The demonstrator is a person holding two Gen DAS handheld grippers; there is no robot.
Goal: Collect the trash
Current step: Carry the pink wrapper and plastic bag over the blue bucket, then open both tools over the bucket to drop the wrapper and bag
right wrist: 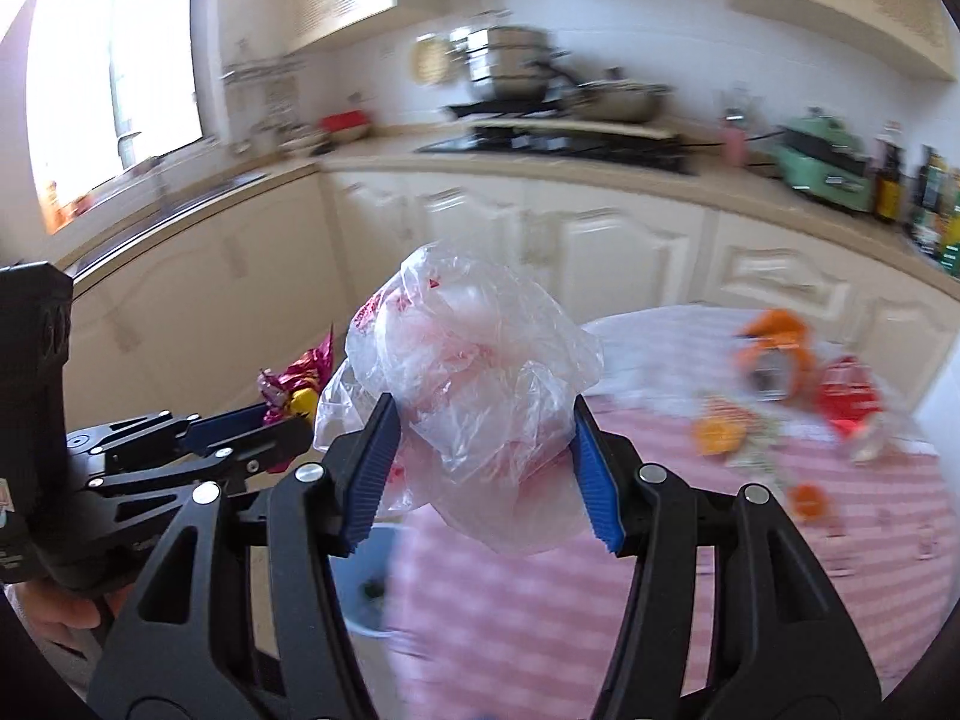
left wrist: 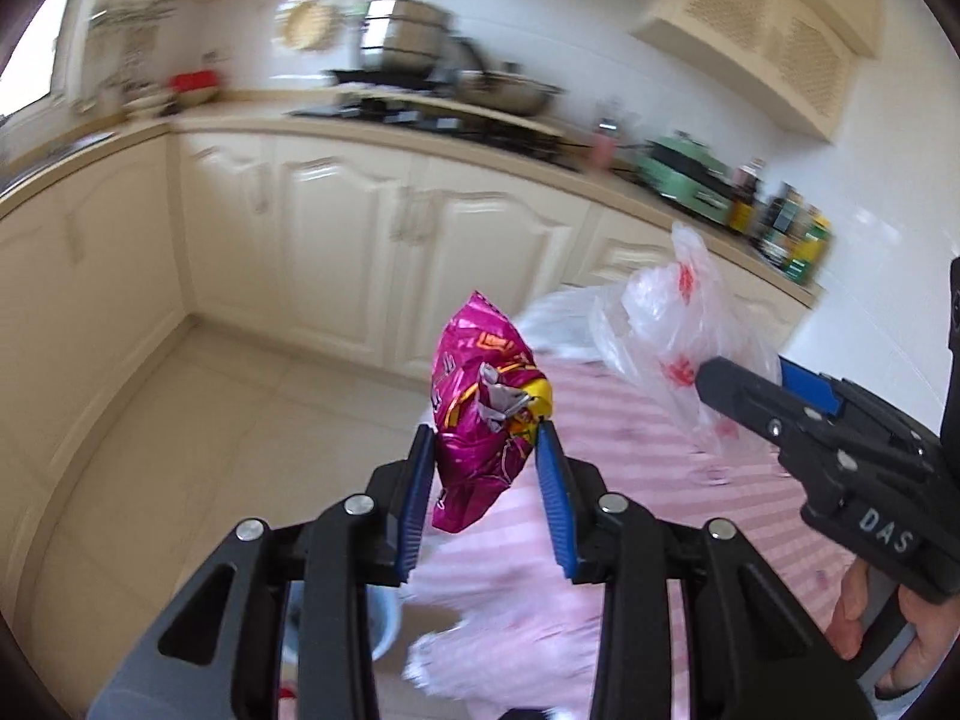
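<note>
Below both loads, the blue bin [right wrist: 366,576] sits just off the table [right wrist: 660,600] edge, nearer the left gripper [left wrist: 486,438] pinching the magenta snack wrapper [left wrist: 480,408] than the right gripper [right wrist: 483,420] clamping the crumpled plastic bag [right wrist: 468,372].

Cream kitchen cabinets [left wrist: 336,228], bright window [right wrist: 114,78], tiled floor [left wrist: 198,432].

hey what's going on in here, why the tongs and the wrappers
A person is clearing trash off a pink striped table with tongs in each hand. The left tongs grip a crumpled magenta snack wrapper, and the right tongs grip a clear plastic bag, both lifted above the table edge. A blue bin sits on the floor just below. Orange peels and a red packet remain on the table.
</note>
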